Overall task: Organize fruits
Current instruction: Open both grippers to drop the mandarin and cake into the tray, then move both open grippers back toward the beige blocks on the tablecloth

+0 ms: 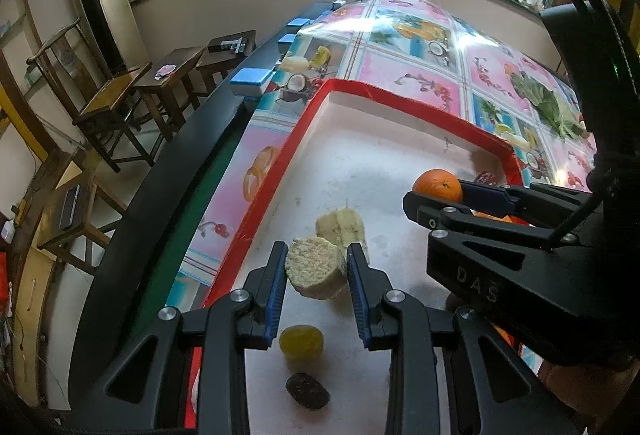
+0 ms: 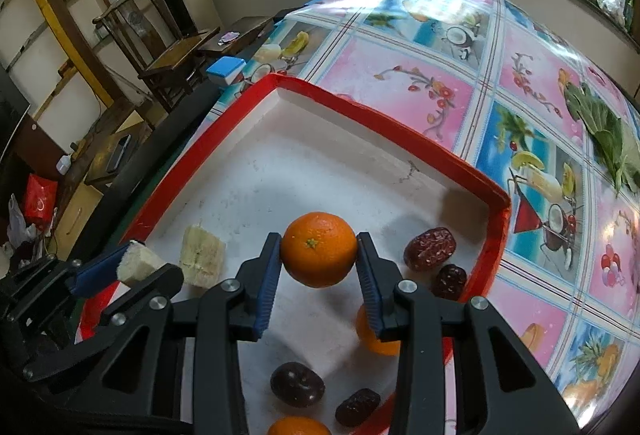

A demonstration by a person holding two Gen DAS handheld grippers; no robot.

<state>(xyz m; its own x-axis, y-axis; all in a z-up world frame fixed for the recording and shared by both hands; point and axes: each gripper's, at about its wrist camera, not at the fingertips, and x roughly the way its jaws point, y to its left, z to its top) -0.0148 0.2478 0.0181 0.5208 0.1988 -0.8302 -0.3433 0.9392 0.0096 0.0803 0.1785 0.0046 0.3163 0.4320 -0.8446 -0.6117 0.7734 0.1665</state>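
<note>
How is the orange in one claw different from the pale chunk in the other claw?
The orange is round and smooth; the pale chunk is a stubby cylinder with a rough, crumbly cut face. The orange is bright orange; the chunk is cream. The right claw holds the orange, the left claw holds the chunk. Both are pinched between blue pads, lifted above the red-rimmed tray.

My left tongs [image 1: 317,267] and right tongs [image 2: 318,255] both point steeply downward, side by side, each clamped on something.
</note>
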